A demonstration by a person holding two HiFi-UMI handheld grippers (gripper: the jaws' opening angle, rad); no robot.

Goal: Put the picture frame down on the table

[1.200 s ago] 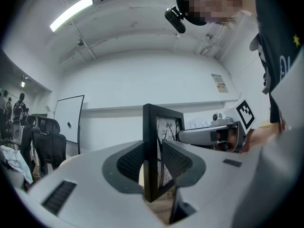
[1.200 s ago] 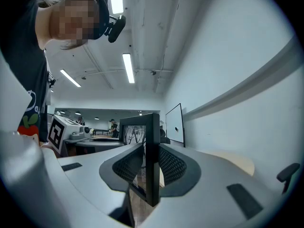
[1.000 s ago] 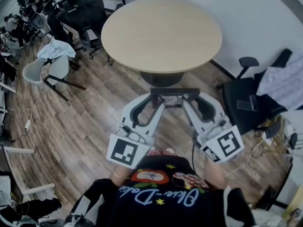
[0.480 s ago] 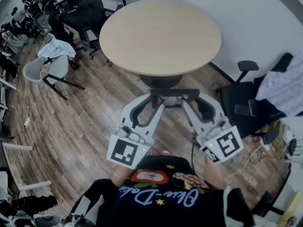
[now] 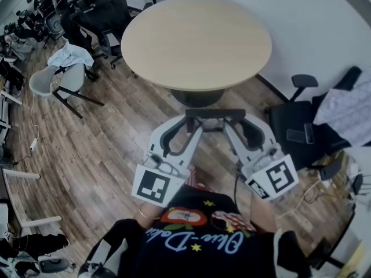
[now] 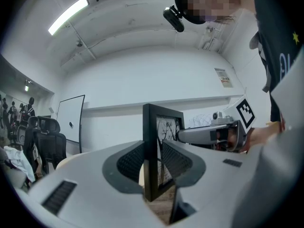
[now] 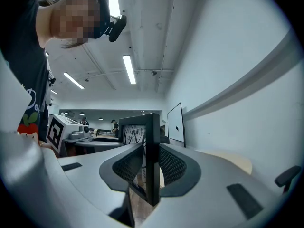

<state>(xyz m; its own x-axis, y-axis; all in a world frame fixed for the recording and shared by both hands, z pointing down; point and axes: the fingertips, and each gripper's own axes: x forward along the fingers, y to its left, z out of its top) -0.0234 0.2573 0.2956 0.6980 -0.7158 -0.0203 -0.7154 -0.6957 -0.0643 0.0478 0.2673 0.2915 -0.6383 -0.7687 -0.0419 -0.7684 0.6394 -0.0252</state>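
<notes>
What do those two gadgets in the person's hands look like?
The left gripper and right gripper are pale grey plastic, each with two curved jaws lined with dark ribbed pads. Each carries a white cube printed with black square markers, with thin cables nearby. The person wears a black printed shirt.

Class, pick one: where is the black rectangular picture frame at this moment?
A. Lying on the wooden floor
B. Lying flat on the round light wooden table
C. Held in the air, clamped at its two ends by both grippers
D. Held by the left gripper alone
C: the black rectangular picture frame stands edge-on between the closed jaws of the left gripper and the right gripper, short of the round light wooden table.
</notes>
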